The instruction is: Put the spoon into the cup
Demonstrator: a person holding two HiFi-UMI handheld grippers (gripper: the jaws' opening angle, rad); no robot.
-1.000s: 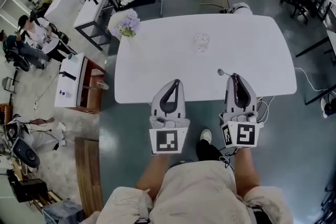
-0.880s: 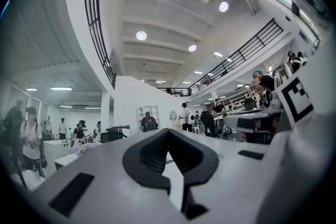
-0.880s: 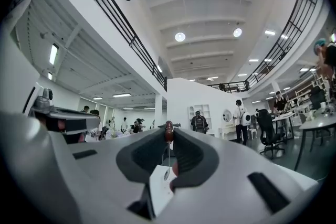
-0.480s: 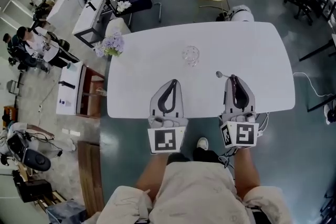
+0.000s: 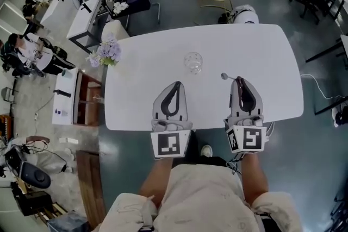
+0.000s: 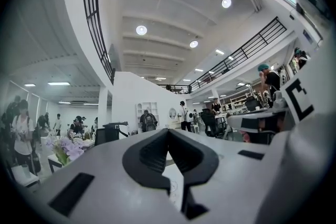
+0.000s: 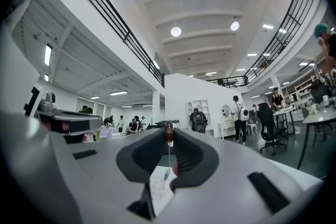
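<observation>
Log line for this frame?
left gripper: shut, empty | right gripper: shut on spoon | cup: upright on table | spoon in cup: not yet

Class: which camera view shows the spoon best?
The head view: the spoon juts sideways from the right hand-held gripper, bowl and handle visible. The right gripper view shows it only foreshortened, clamped between the jaws; the left gripper view shows none.

My head camera looks steeply down over my left gripper, right gripper and the table ahead of them. Each gripper's camera sits close behind its jaws, facing level forward. Both catch the flowers off to the left.
</observation>
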